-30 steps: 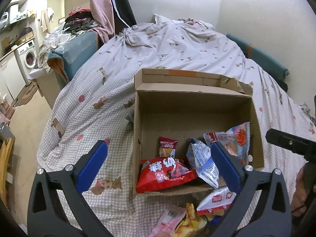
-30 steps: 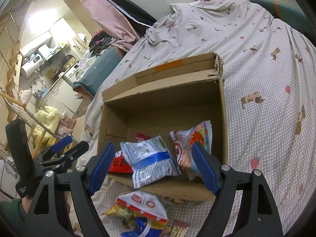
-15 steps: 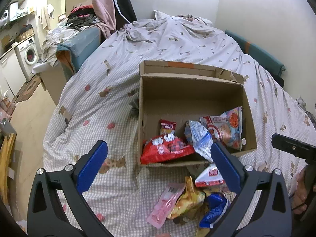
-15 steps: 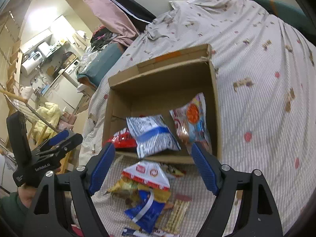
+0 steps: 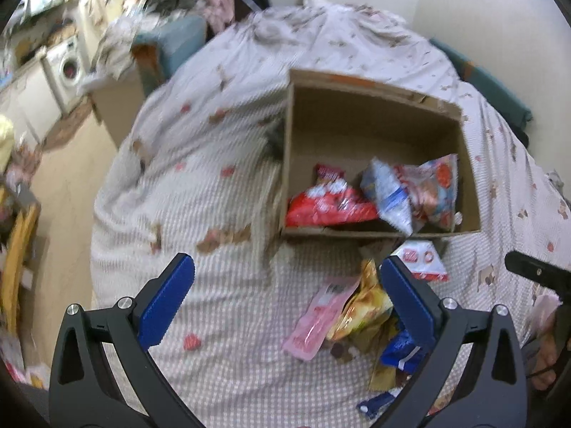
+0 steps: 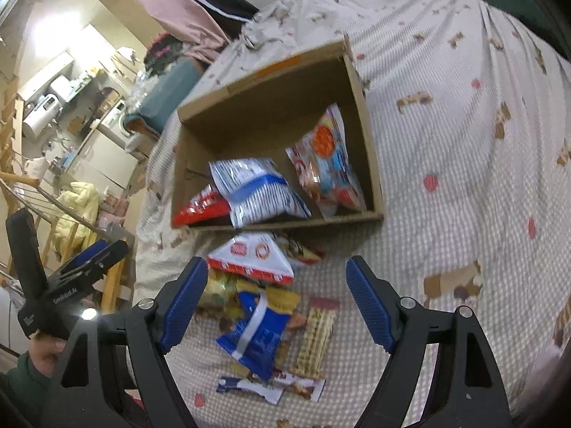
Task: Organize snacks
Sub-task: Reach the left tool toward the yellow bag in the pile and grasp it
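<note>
A cardboard box lies on the bed and holds a red bag, a blue-and-white bag and an orange-and-blue bag. In front of it lies a loose pile of snacks: a white-and-red packet, a blue bag, a yellow bag, a pink packet and a wafer bar. My left gripper hovers open over the bedspread, left of the pile. My right gripper hangs open above the pile, holding nothing.
The checked bedspread covers the whole bed, with a rumpled quilt at its far end. A washing machine and cluttered shelves stand to the left. The other hand-held gripper shows at the left edge of the right wrist view.
Both grippers have pulled back from the box and tilted down, so the loose snack pile in front of it has come into view. Both sets of jaws stayed equally wide.
</note>
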`<state>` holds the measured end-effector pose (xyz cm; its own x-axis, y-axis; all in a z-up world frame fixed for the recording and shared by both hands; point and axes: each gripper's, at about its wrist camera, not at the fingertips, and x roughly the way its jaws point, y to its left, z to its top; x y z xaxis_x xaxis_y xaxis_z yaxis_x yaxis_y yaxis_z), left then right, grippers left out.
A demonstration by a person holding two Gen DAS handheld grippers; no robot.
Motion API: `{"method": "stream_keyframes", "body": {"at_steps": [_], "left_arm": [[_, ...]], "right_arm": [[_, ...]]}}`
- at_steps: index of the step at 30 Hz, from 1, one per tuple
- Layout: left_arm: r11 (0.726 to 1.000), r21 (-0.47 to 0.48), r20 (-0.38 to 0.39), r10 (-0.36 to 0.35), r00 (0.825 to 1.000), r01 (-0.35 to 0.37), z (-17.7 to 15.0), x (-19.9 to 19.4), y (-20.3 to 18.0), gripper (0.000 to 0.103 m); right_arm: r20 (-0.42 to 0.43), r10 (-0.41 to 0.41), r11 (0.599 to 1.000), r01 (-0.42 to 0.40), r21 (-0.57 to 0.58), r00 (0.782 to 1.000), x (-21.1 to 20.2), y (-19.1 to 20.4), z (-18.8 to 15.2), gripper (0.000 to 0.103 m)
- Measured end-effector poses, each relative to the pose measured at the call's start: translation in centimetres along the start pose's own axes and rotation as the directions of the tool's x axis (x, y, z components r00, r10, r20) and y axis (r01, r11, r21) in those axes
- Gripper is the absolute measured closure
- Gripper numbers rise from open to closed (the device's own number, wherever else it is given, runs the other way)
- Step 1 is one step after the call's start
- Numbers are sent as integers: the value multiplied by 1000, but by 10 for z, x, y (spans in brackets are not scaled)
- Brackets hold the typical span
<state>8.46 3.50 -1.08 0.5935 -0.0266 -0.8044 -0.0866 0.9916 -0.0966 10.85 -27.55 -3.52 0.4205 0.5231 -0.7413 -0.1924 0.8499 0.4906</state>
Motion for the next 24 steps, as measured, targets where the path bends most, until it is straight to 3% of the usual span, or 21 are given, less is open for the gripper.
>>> {"method": "stream_keyframes", "body": {"at_steps": [6,7,11,13,17,21,24], "left_arm": [[997,-73,-168,-39,985,27,-17,33,16,4],[996,-82,-187,-51,981,36,-20,38,17,9],[991,-75,-262,-126,957,110,-27,56,4,11],[990,-38,-269,-138,953,133,-29,62,-10,11],[987,89,-298,-101,949,134,-33,71,-40,24],[983,105,-349,-107,931,153,-39,70,-37,28],[975,179,-381,-55,923,132,-48,73,-36,29]], "right_arm": [[-29,-5,998,6,56,1000,6,-14,-7,21],[-30,-7,998,9,64,1000,6,-16,-7,21],[-36,1,995,3,98,999,7,-22,-8,21],[-40,-5,995,9,96,999,8,-23,-7,21],[-42,-14,995,18,93,999,8,-25,-8,21],[-37,-14,993,18,114,999,4,-33,-7,21],[-44,-6,991,11,130,999,6,-36,-7,21]]}}
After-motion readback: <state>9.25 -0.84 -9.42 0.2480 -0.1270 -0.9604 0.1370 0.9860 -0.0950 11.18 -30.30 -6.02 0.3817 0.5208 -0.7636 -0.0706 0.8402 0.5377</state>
